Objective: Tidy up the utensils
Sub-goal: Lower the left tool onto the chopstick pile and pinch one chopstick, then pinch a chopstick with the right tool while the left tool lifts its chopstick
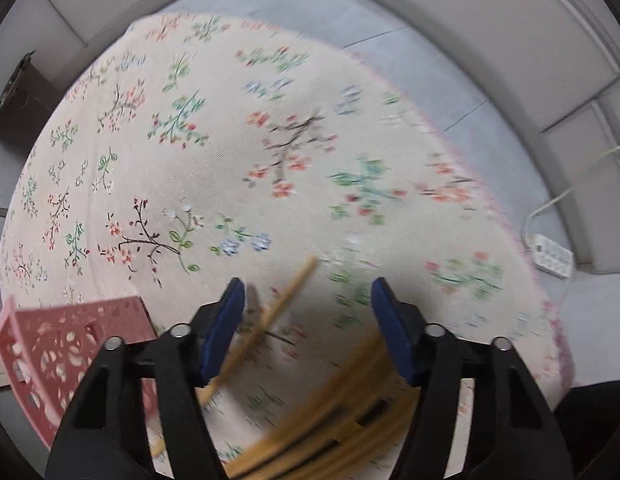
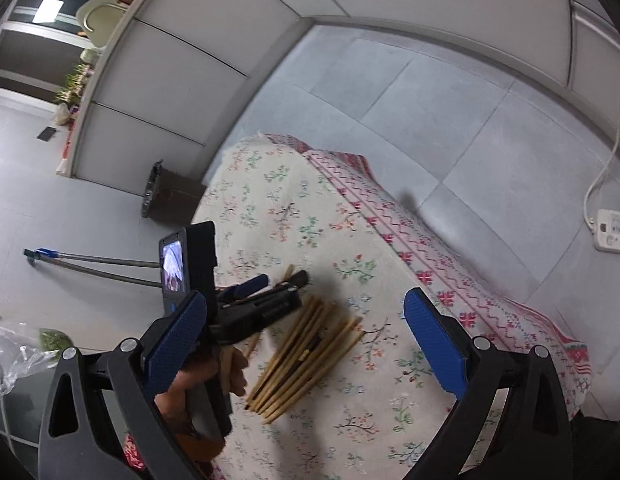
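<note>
A bundle of bamboo chopsticks [image 2: 306,356] lies on the floral tablecloth [image 2: 270,208]. In the left wrist view the same chopsticks [image 1: 329,420] blur near the bottom, and a single chopstick [image 1: 288,298] slants up between the blue pads. My left gripper [image 1: 308,320] points down at the table, open, its pads clear of the stick. The right wrist view shows that left gripper [image 2: 276,282] held in a hand [image 2: 214,376] just over the bundle's far end. My right gripper [image 2: 306,340] hovers open above the bundle, holding nothing. A pink perforated basket [image 1: 70,344] sits on the left.
The cloth-covered table [image 1: 190,80] drops off at its right edge to a grey tiled floor. A white power strip [image 2: 613,232] with a cord lies on the floor. A dark box [image 2: 170,196], two long handles [image 2: 98,268] and a plastic bag [image 2: 14,360] lie to the left.
</note>
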`<state>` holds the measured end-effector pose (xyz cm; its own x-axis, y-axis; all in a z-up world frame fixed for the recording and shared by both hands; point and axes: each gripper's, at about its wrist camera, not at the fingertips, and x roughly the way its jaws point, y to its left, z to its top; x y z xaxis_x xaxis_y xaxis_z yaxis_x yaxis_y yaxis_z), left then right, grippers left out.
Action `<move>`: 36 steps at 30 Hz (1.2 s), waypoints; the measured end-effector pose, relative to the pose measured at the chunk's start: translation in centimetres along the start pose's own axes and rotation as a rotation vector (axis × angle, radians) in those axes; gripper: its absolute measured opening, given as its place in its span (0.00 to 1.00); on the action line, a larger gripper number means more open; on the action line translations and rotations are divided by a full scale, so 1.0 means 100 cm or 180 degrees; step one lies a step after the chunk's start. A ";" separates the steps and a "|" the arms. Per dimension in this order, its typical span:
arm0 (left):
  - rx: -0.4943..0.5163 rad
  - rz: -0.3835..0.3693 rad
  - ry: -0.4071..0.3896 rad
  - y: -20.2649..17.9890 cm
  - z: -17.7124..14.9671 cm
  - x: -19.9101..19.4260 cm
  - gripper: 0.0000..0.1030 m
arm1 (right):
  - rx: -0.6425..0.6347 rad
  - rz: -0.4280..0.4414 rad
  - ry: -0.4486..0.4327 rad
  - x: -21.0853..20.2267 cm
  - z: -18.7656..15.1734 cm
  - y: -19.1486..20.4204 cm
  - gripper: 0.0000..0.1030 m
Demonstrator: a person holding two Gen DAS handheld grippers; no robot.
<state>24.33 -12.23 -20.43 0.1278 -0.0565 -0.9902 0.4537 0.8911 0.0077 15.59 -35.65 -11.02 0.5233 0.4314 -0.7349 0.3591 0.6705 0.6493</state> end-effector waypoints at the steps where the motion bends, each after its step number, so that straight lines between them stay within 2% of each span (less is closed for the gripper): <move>1: -0.0014 -0.0008 0.0021 0.003 0.002 0.005 0.54 | -0.0018 -0.0057 0.0023 0.003 0.001 -0.001 0.94; 3: -0.0015 -0.0071 -0.0051 0.008 0.002 0.004 0.55 | 0.0021 -0.0117 0.0117 0.011 0.000 -0.005 0.93; 6: -0.0048 -0.0056 -0.0078 0.013 0.000 0.004 0.48 | 0.0138 -0.0198 0.0328 0.026 -0.005 -0.017 0.93; 9: -0.0052 0.0012 -0.0200 0.013 -0.014 0.000 0.37 | 0.0238 -0.0256 0.0504 0.039 -0.013 -0.027 0.93; 10: -0.0056 0.0030 -0.0255 0.013 -0.020 -0.002 0.30 | 0.0255 -0.0330 0.0515 0.043 -0.017 -0.030 0.93; 11: -0.0067 0.0026 -0.0280 0.012 -0.026 -0.004 0.18 | 0.0260 -0.0397 0.0513 0.044 -0.019 -0.031 0.93; 14: -0.0022 0.0097 -0.0407 0.005 -0.044 -0.009 0.09 | 0.0249 -0.0645 0.0489 0.054 -0.027 -0.035 0.93; 16: -0.0011 0.0126 -0.0515 0.003 -0.054 -0.012 0.05 | 0.0207 -0.0762 0.0568 0.066 -0.034 -0.037 0.93; 18: -0.0089 0.0122 -0.0661 0.002 -0.069 -0.025 0.04 | 0.0173 -0.0832 0.0644 0.077 -0.039 -0.037 0.93; 20: -0.0087 0.0164 -0.0902 0.003 -0.093 -0.055 0.04 | 0.0105 -0.0933 0.0636 0.084 -0.045 -0.037 0.92; 22: -0.0101 0.0086 -0.1141 0.001 -0.118 -0.086 0.04 | 0.0017 -0.1016 0.0623 0.090 -0.048 -0.034 0.92; 25: -0.0093 0.0091 -0.1497 -0.003 -0.162 -0.140 0.04 | 0.0006 -0.1136 0.0581 0.101 -0.051 -0.032 0.84; 27: -0.0096 0.0142 -0.1681 -0.015 -0.174 -0.157 0.04 | -0.0010 -0.1236 0.0513 0.105 -0.053 -0.029 0.80; 29: -0.0136 0.0138 -0.1870 -0.011 -0.195 -0.179 0.04 | -0.0035 -0.1229 0.0508 0.105 -0.058 -0.022 0.71; 32: -0.0234 0.0117 -0.2079 -0.015 -0.215 -0.204 0.04 | -0.0018 -0.1273 0.0507 0.109 -0.064 -0.017 0.65; 36: -0.0299 0.0084 -0.2295 -0.010 -0.227 -0.218 0.04 | -0.0144 -0.1436 0.0494 0.118 -0.074 -0.004 0.64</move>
<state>1.09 -1.66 -1.97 0.7018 -0.2882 -0.6515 0.3689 0.9294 -0.0137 15.95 -26.35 -21.39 0.2001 0.1739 -0.9642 0.4881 0.8356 0.2520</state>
